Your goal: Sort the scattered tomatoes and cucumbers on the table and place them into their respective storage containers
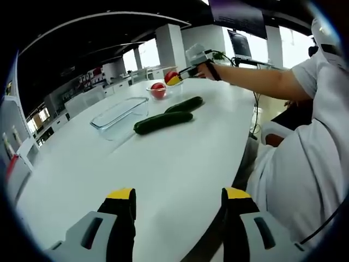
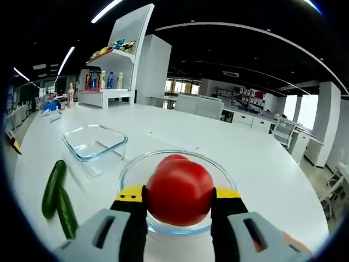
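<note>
Right gripper clamped on a red tomato, held just over a round glass bowl with a second tomato inside. Left gripper wide open, holding nothing, low over the white table. Beyond, at 12 o'clock, two cucumbers side by side, at 11 a rectangular glass container beside them.
</note>
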Tool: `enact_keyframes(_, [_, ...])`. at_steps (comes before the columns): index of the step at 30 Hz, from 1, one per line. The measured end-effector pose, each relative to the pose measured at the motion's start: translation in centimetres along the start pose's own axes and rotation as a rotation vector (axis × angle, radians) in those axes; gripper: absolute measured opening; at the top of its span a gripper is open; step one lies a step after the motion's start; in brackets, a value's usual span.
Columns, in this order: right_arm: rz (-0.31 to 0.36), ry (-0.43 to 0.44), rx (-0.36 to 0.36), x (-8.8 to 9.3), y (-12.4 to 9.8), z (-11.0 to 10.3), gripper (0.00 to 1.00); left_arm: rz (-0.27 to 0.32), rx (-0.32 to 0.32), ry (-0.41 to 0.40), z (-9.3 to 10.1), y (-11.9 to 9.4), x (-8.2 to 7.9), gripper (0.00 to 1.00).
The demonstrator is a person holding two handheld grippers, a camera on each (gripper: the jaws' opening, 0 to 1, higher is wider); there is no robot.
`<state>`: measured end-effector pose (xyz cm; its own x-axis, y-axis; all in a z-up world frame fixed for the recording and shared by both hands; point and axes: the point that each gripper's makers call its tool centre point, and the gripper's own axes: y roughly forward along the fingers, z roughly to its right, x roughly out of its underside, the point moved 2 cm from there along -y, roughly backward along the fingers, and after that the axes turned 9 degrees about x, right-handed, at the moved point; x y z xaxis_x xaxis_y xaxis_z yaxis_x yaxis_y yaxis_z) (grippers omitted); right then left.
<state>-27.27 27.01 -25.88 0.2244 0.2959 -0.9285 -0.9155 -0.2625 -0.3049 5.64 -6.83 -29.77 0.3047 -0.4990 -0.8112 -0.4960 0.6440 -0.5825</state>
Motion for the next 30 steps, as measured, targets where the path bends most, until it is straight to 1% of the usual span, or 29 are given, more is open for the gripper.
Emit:
enact_keyframes(2, [-0.004,-0.009,-0.004,0.3,-0.4,-0.2,0.44,0.001,0.002,-0.004,0.0,0.1,0.0,0.63])
enact_keyframes(6, [-0.019,-0.027,-0.007,0.6,-0.3,-0.2,0.44,-0.005,0.015,0.003,0.3,0.4,0.0,0.63])
enact_keyframes(8, [-0.026,-0.035,-0.018,0.6,-0.3,-0.6,0.43,-0.008,0.016,0.006,0.3,0.5,0.0,0.63])
enact_keyframes(11, [-0.024,-0.028,-0.022,0.5,-0.2,-0.6,0.41,-0.008,0.014,0.007,0.2,0.5,-0.1,0.63])
enact_keyframes(14, [-0.033,-0.032,-0.023,0.7,0.1,-0.7,0.40,-0.007,0.017,0.009,0.3,0.6,-0.2,0.63])
enact_keyframes(21, [-0.031,-0.023,-0.027,0.8,0.3,-0.8,0.37,-0.014,0.009,0.002,0.1,0.3,0.1,0.63])
enact_keyframes(24, [-0.024,-0.013,-0.017,0.7,0.4,-0.6,0.33,-0.008,0.008,0.001,0.0,0.3,0.0,0.63])
enact_keyframes(26, [-0.011,-0.017,-0.009,0.4,0.3,-0.4,0.29,-0.007,0.012,0.004,0.1,0.3,-0.1,0.63])
enact_keyframes(27, [0.004,-0.027,-0.001,0.2,0.1,-0.3,0.24,-0.008,0.014,0.007,0.2,0.4,-0.1,0.63])
enact_keyframes(28, [0.024,-0.023,0.010,-0.2,0.0,0.1,0.13,-0.010,0.015,0.007,0.2,0.4,0.0,0.63])
enact_keyframes(29, [0.043,-0.020,0.020,-0.6,-0.1,0.4,0.08,-0.012,0.017,0.007,0.2,0.4,0.0,0.63])
enact_keyframes(30, [0.063,-0.017,0.030,-1.0,-0.1,0.7,0.10,-0.013,0.018,0.008,0.2,0.5,0.0,0.63])
